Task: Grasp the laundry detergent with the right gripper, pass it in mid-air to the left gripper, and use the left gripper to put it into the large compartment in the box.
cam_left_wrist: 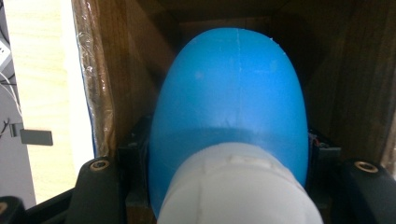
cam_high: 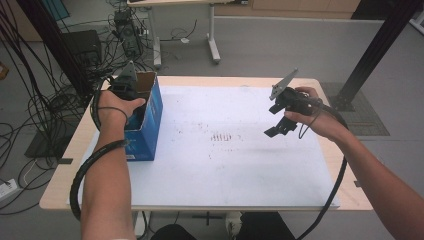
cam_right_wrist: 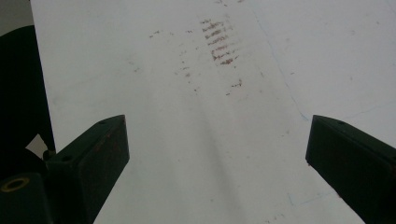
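Smooth blue egg-shaped plastic [cam_left_wrist: 233,102] clamped in left tool [cam_high: 123,86], inside cardboard box [cam_high: 150,117]; right tool [cam_right_wrist: 215,154] spread wide above scuffed white surface [cam_high: 240,160].

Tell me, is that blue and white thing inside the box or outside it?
Inside. The smooth blue and white rounded object sits between brown cardboard walls of the open blue box, held in the left tongs.

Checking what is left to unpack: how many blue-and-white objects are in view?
1. The blue-and-white object sits between the left gripper jaws, inside the blue cardboard box at the table's left. More may lie hidden in the box.
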Demonstrator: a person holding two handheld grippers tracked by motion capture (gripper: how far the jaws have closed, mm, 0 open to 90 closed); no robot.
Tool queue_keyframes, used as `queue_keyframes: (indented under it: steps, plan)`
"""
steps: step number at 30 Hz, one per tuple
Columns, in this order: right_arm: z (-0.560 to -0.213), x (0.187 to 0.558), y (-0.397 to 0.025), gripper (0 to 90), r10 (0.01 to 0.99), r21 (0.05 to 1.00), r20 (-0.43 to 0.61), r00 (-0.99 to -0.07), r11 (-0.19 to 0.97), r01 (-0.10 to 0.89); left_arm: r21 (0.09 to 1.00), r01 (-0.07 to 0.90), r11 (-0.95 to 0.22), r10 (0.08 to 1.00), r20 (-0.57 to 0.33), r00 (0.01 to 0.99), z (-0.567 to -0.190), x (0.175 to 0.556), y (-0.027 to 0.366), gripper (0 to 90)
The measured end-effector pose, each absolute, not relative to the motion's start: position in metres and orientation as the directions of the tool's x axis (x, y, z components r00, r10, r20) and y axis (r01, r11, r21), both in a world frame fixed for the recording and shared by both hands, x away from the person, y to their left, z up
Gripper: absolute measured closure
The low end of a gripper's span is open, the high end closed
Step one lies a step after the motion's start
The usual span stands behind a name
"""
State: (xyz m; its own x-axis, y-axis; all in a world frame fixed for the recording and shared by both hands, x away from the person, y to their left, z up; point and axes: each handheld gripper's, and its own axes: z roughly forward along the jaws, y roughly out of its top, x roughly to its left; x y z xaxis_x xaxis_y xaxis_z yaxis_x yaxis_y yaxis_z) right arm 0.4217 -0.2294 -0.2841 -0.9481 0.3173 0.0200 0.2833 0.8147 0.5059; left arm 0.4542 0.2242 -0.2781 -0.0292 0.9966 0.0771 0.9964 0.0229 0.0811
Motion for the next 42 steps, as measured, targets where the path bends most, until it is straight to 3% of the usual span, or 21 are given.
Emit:
queue_keyframes:
  steps: [42]
  plan:
    - [-0.2815, 0.4209, -0.2335, 6.0, 0.324, 0.511, 0.016, -0.946, 0.811, 0.286, 0.086, 0.996, 0.028, 0.997, 0.071, -0.034, -0.2784, 0.4537, 0.2255, 36.6]
